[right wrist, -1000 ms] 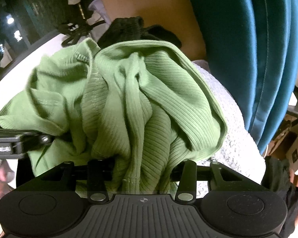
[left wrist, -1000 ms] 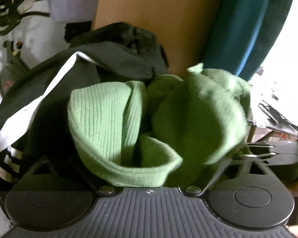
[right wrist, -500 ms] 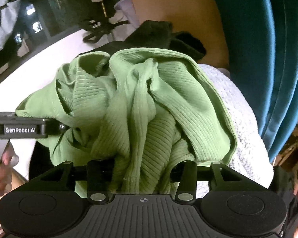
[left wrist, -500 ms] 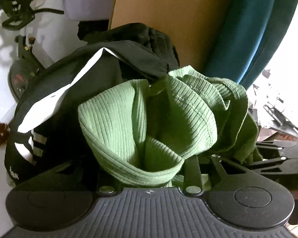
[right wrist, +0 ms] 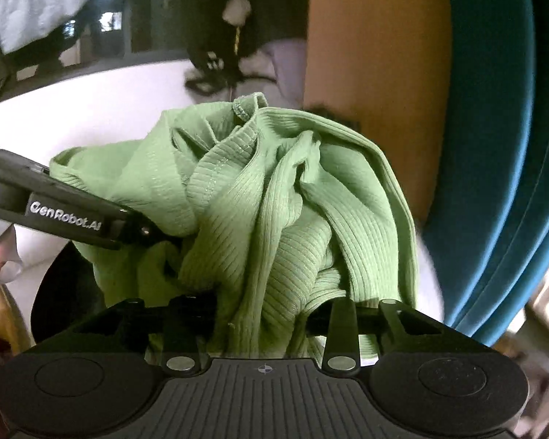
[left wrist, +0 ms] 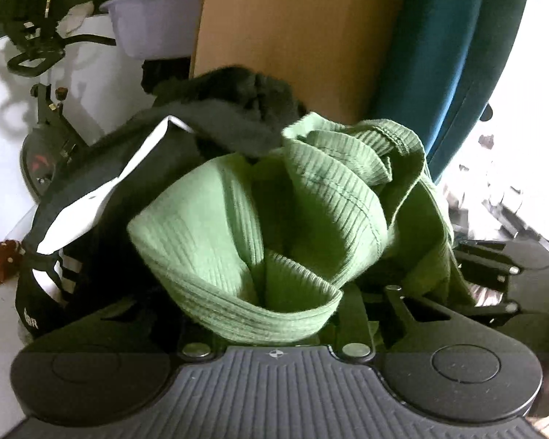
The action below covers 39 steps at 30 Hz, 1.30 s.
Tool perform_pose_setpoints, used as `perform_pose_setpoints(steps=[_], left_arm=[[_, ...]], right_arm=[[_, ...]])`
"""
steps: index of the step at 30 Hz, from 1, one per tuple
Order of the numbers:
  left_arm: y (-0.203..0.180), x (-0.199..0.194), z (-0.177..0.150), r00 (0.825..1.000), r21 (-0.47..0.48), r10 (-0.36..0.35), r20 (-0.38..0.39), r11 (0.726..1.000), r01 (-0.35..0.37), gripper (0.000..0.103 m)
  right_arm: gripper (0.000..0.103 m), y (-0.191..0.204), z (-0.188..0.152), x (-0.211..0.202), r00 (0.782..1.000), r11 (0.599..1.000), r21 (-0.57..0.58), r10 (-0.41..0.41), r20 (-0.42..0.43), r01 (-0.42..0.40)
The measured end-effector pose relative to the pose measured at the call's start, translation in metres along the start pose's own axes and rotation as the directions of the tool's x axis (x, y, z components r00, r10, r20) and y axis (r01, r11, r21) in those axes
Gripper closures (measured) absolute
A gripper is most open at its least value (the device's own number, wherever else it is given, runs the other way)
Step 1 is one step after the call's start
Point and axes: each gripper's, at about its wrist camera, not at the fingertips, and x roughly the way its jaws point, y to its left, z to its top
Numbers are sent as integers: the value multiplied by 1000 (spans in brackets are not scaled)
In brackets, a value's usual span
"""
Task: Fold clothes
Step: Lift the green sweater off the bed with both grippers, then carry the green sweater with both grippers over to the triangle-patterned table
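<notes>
Both claws, left claw [left wrist: 274, 314] and right claw [right wrist: 260, 325], pinch the bunched green ribbed-knit garment [right wrist: 274, 197]. Recommendation: draw them apart evenly, clearing the black white-striped garment [left wrist: 91, 197].

You see a light-green ribbed garment [left wrist: 311, 212], a black garment with white stripes [left wrist: 91, 197], a teal curtain [left wrist: 450, 55], and a lavender basin [left wrist: 153, 22].

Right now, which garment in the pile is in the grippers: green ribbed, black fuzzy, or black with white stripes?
The green ribbed garment: it bunches between both grippers' jaws. The black fuzzy garment and the black garment with white stripes lie behind, ungripped.
</notes>
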Motion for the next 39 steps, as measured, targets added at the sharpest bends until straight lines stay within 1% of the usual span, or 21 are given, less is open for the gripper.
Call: perform_pose_setpoints(steps=[4, 8, 11, 14, 17, 19, 21, 24, 26, 29, 33, 39], left_arm=[[-10, -18, 3, 998, -21, -12, 55, 1000, 13, 75], [-22, -29, 10, 995, -13, -45, 85, 999, 46, 75], [-36, -33, 14, 992, 3, -78, 104, 997, 78, 75], [-56, -34, 12, 984, 28, -136, 113, 991, 134, 75], [-79, -29, 8, 972, 63, -212, 104, 976, 206, 75], [-97, -25, 2, 961, 89, -264, 85, 962, 257, 75], [-118, -21, -3, 951, 113, -305, 51, 948, 298, 75], [-148, -22, -15, 942, 167, -336, 19, 930, 328, 75], [-169, -23, -23, 938, 186, -347, -4, 921, 341, 75], [-203, -26, -35, 935, 206, -351, -38, 913, 351, 75], [-260, -35, -61, 932, 260, -359, -48, 897, 358, 75], [-378, -55, -121, 940, 283, -331, -87, 896, 342, 75]], right_arm=[[70, 10, 4, -27, 996, 996, -79, -47, 74, 53], [70, 8, 6, -49, 989, 990, -96, -91, 115, 102], [70, 5, 5, -68, 981, 982, -105, -143, 135, 158], [70, -2, -3, -90, 968, 969, -107, -208, 141, 224], [70, -5, -19, -120, 950, 947, -112, -285, 130, 300], [70, -9, -31, -138, 936, 933, -104, -332, 112, 344], [70, -12, -42, -153, 925, 923, -81, -370, 86, 377], [70, -17, -67, -186, 910, 909, -54, -409, 73, 413], [70, -22, -82, -201, 904, 905, -28, -422, 64, 424], [70, -29, -114, -234, 897, 899, 14, -437, 62, 437], [70, -52, -167, -286, 887, 889, 64, -458, 63, 454], [70, -93, -250, -385, 882, 882, 104, -467, 61, 460]])
